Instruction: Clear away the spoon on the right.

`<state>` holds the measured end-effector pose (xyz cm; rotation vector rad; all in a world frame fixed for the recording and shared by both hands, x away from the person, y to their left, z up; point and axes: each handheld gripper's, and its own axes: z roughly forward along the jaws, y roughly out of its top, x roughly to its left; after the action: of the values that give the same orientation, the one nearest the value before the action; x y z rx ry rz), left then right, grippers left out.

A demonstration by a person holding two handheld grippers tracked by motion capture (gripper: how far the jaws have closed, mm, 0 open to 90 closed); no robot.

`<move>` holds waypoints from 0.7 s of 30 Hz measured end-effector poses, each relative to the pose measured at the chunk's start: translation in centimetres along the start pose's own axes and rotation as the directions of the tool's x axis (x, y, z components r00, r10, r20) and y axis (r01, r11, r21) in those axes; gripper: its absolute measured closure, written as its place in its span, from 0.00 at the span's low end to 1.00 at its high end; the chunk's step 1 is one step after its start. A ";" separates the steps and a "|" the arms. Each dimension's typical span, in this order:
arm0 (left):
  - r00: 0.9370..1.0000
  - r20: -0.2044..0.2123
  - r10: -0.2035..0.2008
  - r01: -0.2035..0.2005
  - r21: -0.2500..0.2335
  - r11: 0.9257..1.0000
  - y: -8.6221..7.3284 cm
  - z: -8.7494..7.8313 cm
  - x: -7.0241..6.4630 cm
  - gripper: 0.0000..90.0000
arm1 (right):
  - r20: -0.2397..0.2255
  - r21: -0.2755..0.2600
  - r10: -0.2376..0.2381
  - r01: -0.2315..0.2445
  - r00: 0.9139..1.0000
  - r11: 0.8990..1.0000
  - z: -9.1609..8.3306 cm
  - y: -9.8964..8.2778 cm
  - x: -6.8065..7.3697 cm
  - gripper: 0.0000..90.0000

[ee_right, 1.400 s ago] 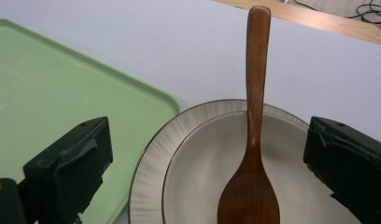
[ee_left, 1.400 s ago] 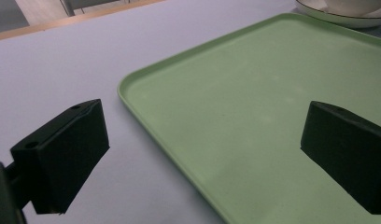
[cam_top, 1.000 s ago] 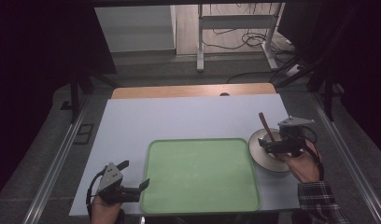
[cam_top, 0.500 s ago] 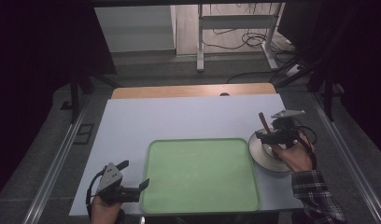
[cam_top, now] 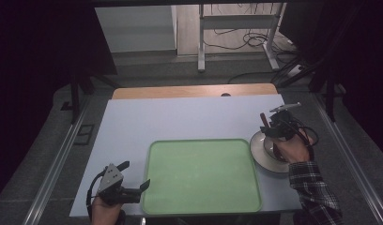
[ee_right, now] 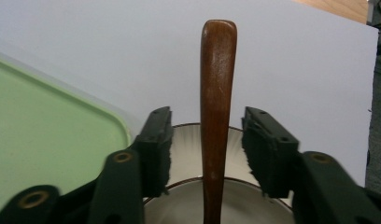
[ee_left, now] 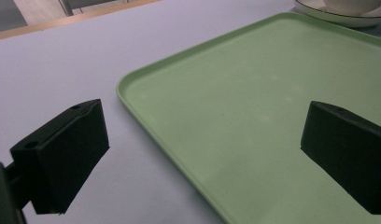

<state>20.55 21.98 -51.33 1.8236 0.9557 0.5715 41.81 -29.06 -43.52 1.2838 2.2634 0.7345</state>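
Observation:
A dark brown wooden handle stands up out of a white cup with a brown rim, on a white saucer at the table's right. My right gripper is open, one jaw on each side of the handle with a small gap on both. In the high view the right gripper hovers over the saucer's far edge. A green tray lies bare at the front middle. My left gripper is open at the tray's front left corner, one jaw over the tray, holding nothing.
The pale table top has a wooden strip along its far edge. Metal rails run down both sides of the table. Beyond it stand a metal frame and cables on the floor.
My right gripper has moved away from me and slightly left over the saucer, coming up around the wooden handle. The left gripper has stayed put.

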 end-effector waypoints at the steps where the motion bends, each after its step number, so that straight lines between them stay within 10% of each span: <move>1: 1.000 0.000 0.000 0.000 0.000 1.000 0.0 0.0 0.0 0.01 | 0.000 0.009 0.005 -0.005 1.000 1.000 0.1 0.1 0.0 0.68; 6: 1.000 -0.001 0.001 -0.001 0.000 1.000 0.0 0.0 0.0 0.01 | 0.002 0.034 -0.001 0.001 1.000 0.999 0.3 0.5 -0.2 0.85; 21: 1.000 -0.004 0.003 -0.003 0.001 1.000 0.0 0.0 0.0 0.01 | -0.034 0.074 0.039 -0.037 0.999 0.997 -0.8 1.4 -0.5 0.86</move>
<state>20.54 21.95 -51.32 1.8251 0.9567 0.5771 42.41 -29.08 -41.95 1.3612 2.3195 0.6990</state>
